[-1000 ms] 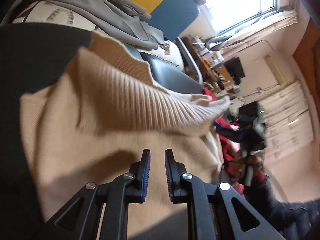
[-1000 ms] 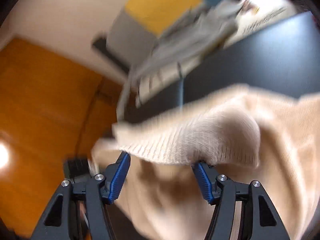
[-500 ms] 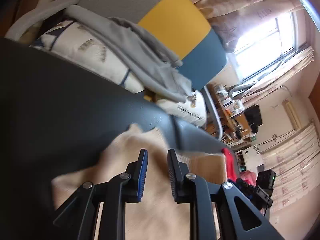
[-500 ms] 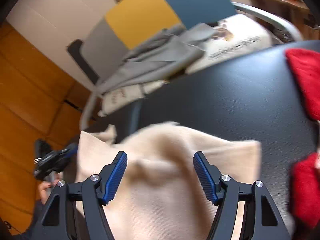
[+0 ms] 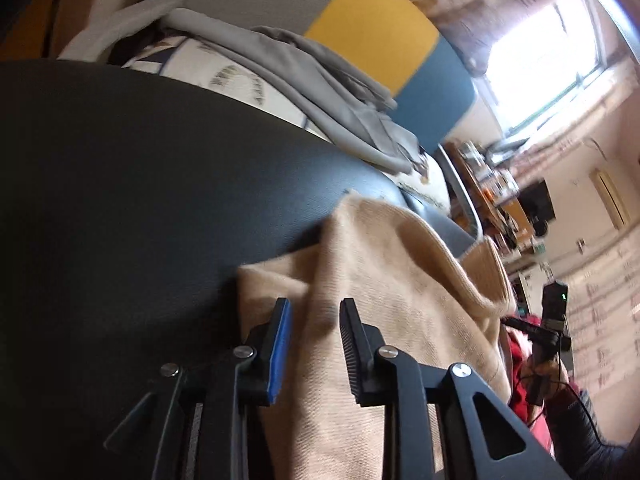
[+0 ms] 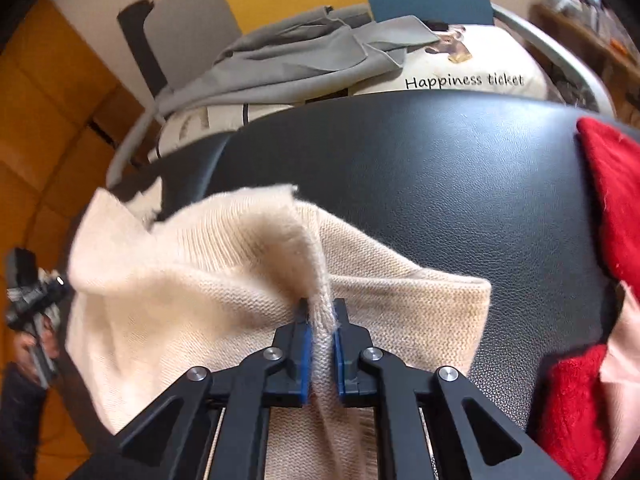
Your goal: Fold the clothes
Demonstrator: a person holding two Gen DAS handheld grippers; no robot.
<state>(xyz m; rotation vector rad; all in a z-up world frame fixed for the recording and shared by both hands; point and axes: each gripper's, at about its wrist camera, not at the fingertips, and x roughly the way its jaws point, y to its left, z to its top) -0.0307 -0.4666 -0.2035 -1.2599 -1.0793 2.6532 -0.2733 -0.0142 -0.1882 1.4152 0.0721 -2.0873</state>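
Fingers [image 6: 303, 344] of my right gripper [image 6: 320, 312] are closing, pinching a raised fold of the cream knitted sweater [image 6: 200, 292] on the black leather surface [image 6: 440, 184], while my left gripper [image 5: 314, 320] is opening, unclamped above that sweater [image 5: 400, 280], beside red fluffy clothing [image 6: 612, 208].

Fuzzy beige knit sweater [image 6: 224, 280] on grained, glossy black leather top [image 6: 440, 184].

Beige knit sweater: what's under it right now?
The beige knit sweater lies on the black leather surface, with a fold pinched up by the right gripper. Anything beneath the fabric is hidden.
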